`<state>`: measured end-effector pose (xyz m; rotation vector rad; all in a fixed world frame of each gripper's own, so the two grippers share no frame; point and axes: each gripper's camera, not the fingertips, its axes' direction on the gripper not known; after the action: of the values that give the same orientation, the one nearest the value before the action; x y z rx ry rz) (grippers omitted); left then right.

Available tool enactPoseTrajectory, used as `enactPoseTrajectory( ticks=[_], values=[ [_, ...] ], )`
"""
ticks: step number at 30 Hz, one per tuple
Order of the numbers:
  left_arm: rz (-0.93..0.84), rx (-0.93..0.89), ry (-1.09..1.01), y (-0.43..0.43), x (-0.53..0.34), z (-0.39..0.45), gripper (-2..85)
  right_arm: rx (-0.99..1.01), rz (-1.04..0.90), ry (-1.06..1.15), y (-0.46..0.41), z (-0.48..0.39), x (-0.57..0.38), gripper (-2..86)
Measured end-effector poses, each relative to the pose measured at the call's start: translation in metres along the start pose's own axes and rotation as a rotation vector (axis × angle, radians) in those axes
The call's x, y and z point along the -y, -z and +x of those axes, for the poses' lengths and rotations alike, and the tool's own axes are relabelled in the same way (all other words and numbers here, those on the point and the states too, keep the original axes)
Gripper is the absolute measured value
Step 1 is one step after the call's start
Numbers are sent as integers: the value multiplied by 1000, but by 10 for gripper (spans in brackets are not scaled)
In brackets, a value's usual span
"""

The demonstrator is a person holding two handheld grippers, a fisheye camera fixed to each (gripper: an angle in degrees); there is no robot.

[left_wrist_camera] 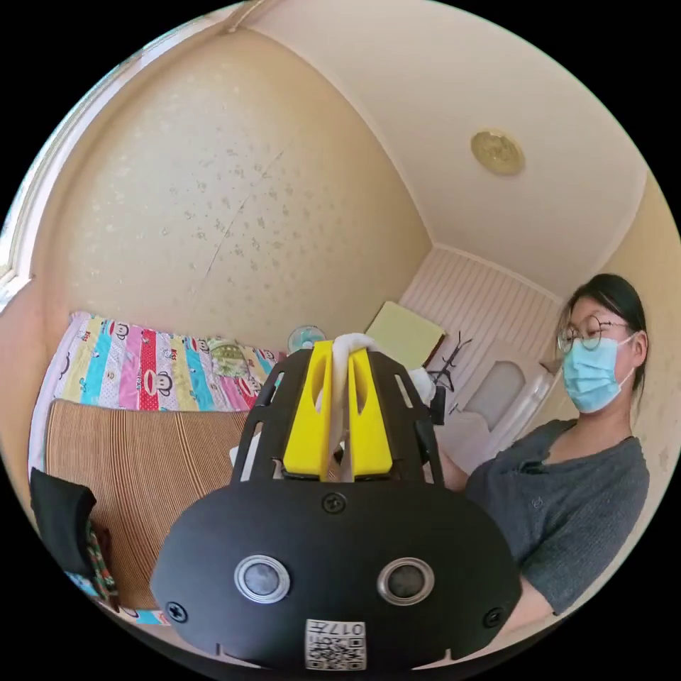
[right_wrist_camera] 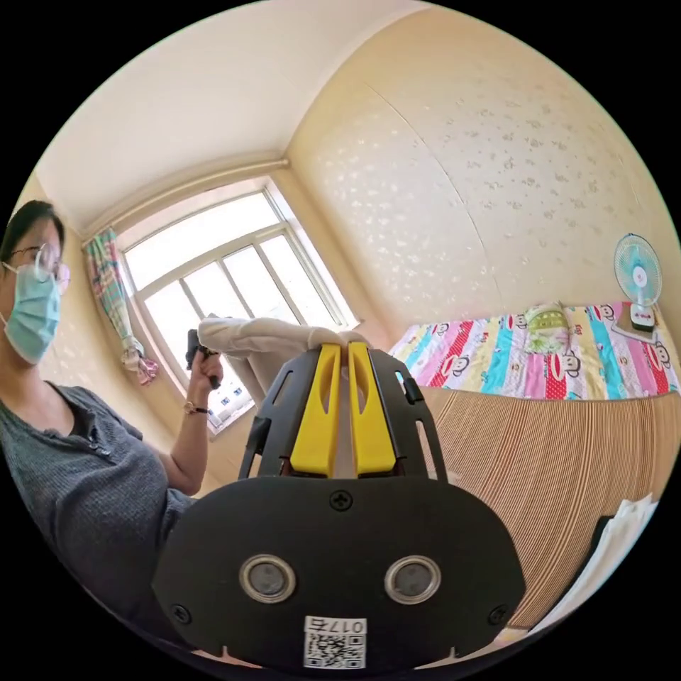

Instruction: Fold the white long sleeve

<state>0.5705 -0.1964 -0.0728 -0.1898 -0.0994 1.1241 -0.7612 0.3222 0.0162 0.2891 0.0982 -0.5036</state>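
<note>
**Trainee:** Why is the garment up in the air and not on the bed?

**Operator:** I read it as a lift to let the cloth hang and straighten before it is laid down; that is a judgement, not something shown. In the left gripper view, my left gripper [left_wrist_camera: 339, 355] has its yellow jaws drawn almost together, with a bunch of the white long sleeve [left_wrist_camera: 352, 345] pinched between them and bulging just past the tips. In the right gripper view, my right gripper [right_wrist_camera: 342, 351] is likewise nearly closed, its tips pressing on an edge of the same white long sleeve [right_wrist_camera: 259, 335].

**Trainee:** Where does the cloth run from there?

**Operator:** From the right gripper's tips it stretches away to the far side, towards the person's raised hand [right_wrist_camera: 204, 369], which holds a dark handle; the span between sags only a little. Part of it hangs down behind the jaws.

**Trainee:** And the landing place?

**Operator:** The striped mat [right_wrist_camera: 567, 468] lies below and beyond both tools, with the patterned sheet [right_wrist_camera: 567, 362] further off against the wall. A small fan [right_wrist_camera: 638, 277] stands on that sheet.

**Trainee:** So both tools are clamped?

**Operator:** Yes, each on the garment. No fold is made yet; I judge the task to be at its start.
</note>
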Motion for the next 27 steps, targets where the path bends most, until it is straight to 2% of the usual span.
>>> enactPoseTrajectory(
  ticks=[3, 7, 9, 12, 13, 15, 17, 19, 21, 23, 27],
  values=[
    [-118, -51, 118, -5, -47, -34, 40, 117, 50, -28, 28, 2, -14, 21],
    [-184, -200, 63, -24, -64, -31, 39, 135, 106, -33, 50, -13, -16, 19],
    [-217, -208, 17, -39, -47, -34, 39, 67, 113, -71, 49, -14, 6, 19],
    [-318, -223, 121, -85, -11, -81, 40, -117, 3, -194, 12, 12, 48, 21],
    [-359, -202, 159, -109, 1, -110, 40, -165, -26, -223, 0, 22, 56, 22],
    [-424, -136, 222, -151, 15, -165, 41, -350, -209, -278, -72, 77, 85, 24],
    [-523, 14, 358, -221, 16, -264, 45, -482, -331, -308, -140, 136, 93, 28],
    [-550, 130, 495, -273, -2, -341, 53, -600, -435, -321, -214, 204, 84, 34],
    [-561, 278, 603, -312, -33, -402, 55, -801, -629, -370, -301, 286, 46, 47],
    [-617, 503, 598, -343, -78, -429, 57, -788, -701, -424, -338, 313, 8, 63],
    [-708, 476, 445, -379, -167, -404, 73, -655, -793, -467, -375, 317, -114, 89]
  ],
)
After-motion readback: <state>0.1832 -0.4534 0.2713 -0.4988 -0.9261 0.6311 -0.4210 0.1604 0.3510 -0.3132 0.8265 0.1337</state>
